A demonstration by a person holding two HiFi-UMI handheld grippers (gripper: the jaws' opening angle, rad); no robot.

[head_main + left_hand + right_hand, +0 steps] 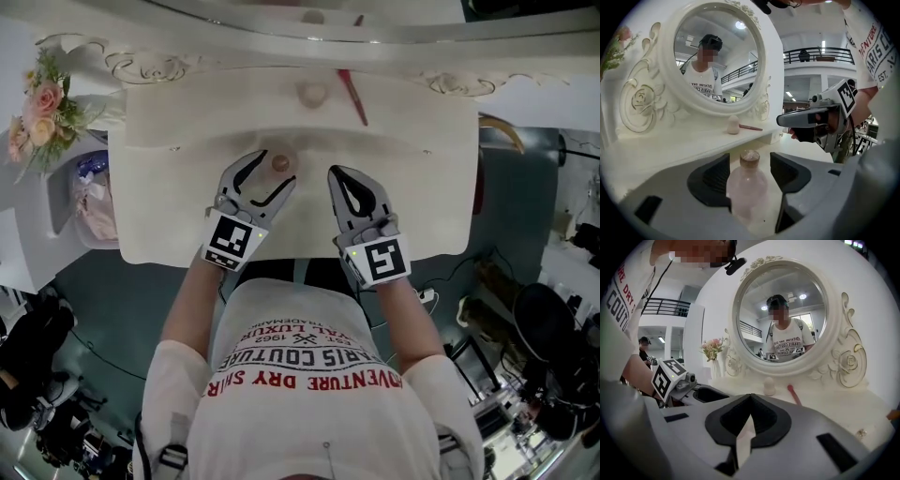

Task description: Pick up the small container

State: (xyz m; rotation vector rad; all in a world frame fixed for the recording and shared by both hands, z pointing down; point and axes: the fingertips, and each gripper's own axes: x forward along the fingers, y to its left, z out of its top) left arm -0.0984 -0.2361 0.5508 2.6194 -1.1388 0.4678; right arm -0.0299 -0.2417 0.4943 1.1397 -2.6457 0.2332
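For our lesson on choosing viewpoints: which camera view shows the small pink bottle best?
The left gripper view: the small pink bottle stands close between the left gripper's open jaws. The head view shows only its top from above; the right gripper view does not show it.

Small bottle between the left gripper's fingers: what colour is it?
Pale pink small bottle with a brownish cap; shows best in the left gripper view.

White ornate vanity [412,187] w/ oval mirror [780,310], pink flowers [37,108] beside it, teal floor [122,309]
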